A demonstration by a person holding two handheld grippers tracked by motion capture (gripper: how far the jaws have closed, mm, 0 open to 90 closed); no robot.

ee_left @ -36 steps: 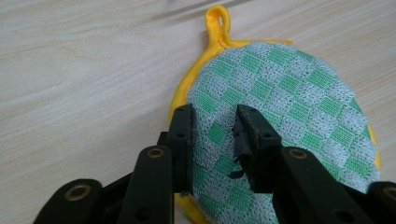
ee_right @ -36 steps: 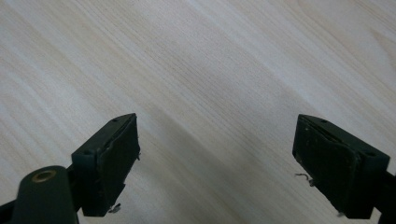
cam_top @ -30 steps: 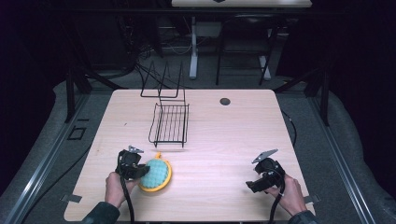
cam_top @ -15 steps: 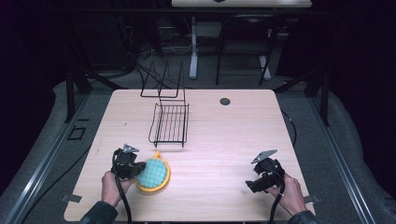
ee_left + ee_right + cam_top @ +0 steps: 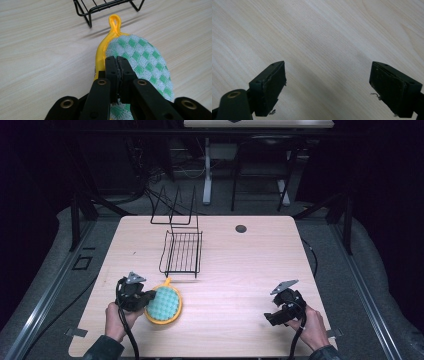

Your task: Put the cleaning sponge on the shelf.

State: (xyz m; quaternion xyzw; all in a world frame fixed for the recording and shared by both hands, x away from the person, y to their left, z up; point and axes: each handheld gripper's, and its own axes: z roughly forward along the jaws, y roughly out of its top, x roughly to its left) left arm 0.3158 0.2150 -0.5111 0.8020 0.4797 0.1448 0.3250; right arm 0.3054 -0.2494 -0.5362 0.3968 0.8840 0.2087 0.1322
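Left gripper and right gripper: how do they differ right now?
The left gripper has its jaws shut on the edge of the pot holder; the right gripper has its jaws wide apart with nothing between them. The left sits near the wire rack; the right hangs over bare table. Both are hand-held.

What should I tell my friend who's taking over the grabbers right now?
Left gripper: jaws shut on the near edge of the pot holder, a round green-checked pad with yellow trim and a loop.
Right gripper: jaws wide open, holding nothing, above bare table at the near right.
Wire rack: stands just beyond the pot holder's loop, apart from it.
Done: pot holder gripped.
Left: probably carrying it to the rack; nothing is on the rack yet.
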